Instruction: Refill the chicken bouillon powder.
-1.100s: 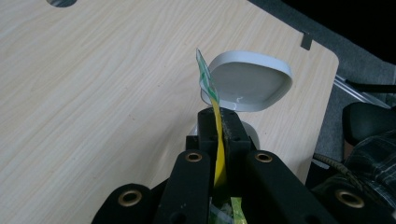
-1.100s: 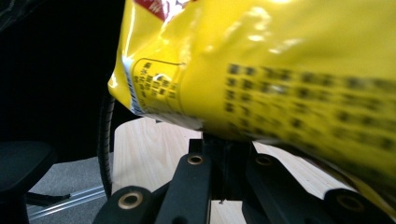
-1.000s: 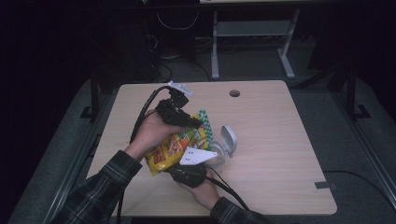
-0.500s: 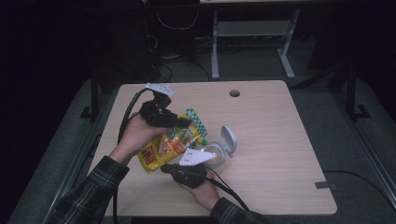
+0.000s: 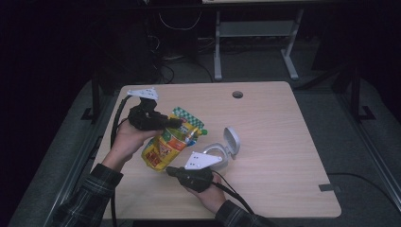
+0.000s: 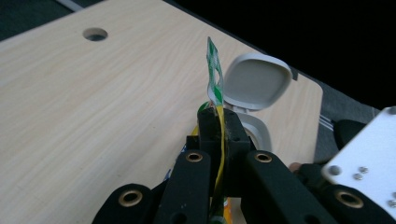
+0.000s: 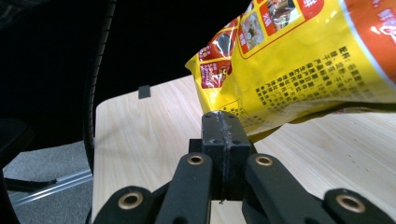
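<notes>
Over the wooden table (image 5: 283,142), in the high view: left gripper (image 5: 177,124) held in the person's left hand (image 5: 125,142) near the table's left edge, jaws clenched on the upper edge of a yellow snack pouch (image 5: 168,146) with a green-and-white checked top. Pouch tilted, lower end down toward the near side, close above the tabletop. Just right of the pouch, a grey flip-lid container (image 5: 222,149) standing on the table, lid raised. Right gripper (image 5: 171,170) in the right hand (image 5: 208,191) near the front edge, jaws pointing left toward the pouch's lower end. Black cables trailing from both grippers. Round hole (image 5: 237,94) near the table's far edge.

In the left gripper view: both black jaws pressed together on the thin edge of the snack pouch (image 6: 218,154), its green-and-white checked strip (image 6: 215,77) sticking up past the tips. Behind it, the grey flip-lid container (image 6: 254,88) with open lid, on the table (image 6: 93,102). White plate of the other gripper (image 6: 364,163) at the lower right.

In the right gripper view: jaws closed tight on each other, nothing between them. Right gripper (image 7: 223,121) tips just below the lower corner of the snack pouch (image 7: 289,60), hanging tilted over the table (image 7: 140,140); touching or just apart, cannot tell.
</notes>
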`<move>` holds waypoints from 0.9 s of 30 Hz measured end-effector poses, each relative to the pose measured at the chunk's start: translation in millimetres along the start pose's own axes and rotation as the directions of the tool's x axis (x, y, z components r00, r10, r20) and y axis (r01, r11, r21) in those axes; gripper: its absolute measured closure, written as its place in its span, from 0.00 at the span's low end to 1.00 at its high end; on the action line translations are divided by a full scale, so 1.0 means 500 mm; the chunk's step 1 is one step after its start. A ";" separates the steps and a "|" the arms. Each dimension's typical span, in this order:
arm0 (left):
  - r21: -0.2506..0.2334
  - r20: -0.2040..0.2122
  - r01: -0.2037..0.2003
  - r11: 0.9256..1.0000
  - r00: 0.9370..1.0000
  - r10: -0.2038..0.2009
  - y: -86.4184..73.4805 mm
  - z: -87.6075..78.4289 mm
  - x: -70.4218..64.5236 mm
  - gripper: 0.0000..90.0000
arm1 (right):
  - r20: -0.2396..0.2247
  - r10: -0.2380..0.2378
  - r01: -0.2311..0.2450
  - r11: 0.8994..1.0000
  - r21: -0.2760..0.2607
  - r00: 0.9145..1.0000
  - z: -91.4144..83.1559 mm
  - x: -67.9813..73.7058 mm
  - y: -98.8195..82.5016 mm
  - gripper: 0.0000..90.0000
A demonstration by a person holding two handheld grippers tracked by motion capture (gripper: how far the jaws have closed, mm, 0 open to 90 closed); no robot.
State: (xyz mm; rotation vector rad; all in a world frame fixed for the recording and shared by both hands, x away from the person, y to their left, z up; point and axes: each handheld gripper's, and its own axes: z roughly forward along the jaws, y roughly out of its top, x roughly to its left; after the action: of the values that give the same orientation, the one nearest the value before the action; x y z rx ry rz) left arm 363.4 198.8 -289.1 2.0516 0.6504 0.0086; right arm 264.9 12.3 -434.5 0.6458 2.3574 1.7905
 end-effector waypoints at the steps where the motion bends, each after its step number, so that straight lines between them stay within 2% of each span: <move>1: -0.015 0.001 -0.004 1.000 1.000 0.004 -0.003 0.000 0.004 1.00 | 0.004 0.001 -0.001 1.000 0.005 1.000 -0.003 0.000 -0.001 1.00; 9: -0.081 -0.027 0.000 0.997 1.000 -0.002 -0.020 0.014 0.038 1.00 | 0.024 0.006 -0.007 0.999 0.047 1.000 -0.032 -0.002 -0.011 1.00; 18: -0.094 -0.025 -0.002 0.996 1.000 -0.001 -0.032 0.058 0.061 1.00 | 0.035 -0.001 -0.002 0.997 0.080 0.999 -0.069 -0.005 -0.020 1.00; 22: -0.113 -0.026 -0.018 0.993 1.000 0.016 -0.031 0.074 0.067 1.00 | 0.032 -0.001 -0.002 0.996 0.089 0.999 -0.080 -0.008 -0.024 1.00; 27: -0.099 -0.041 -0.036 0.994 0.999 0.032 -0.039 0.087 0.072 0.99 | 0.028 0.000 -0.002 0.995 0.095 1.000 -0.088 -0.009 -0.028 1.00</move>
State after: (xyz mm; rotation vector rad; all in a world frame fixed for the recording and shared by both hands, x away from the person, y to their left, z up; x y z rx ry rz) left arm 396.9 188.4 -337.2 1.9701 0.6277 0.0998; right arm 250.5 -31.6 -435.6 0.6788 2.4371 1.6667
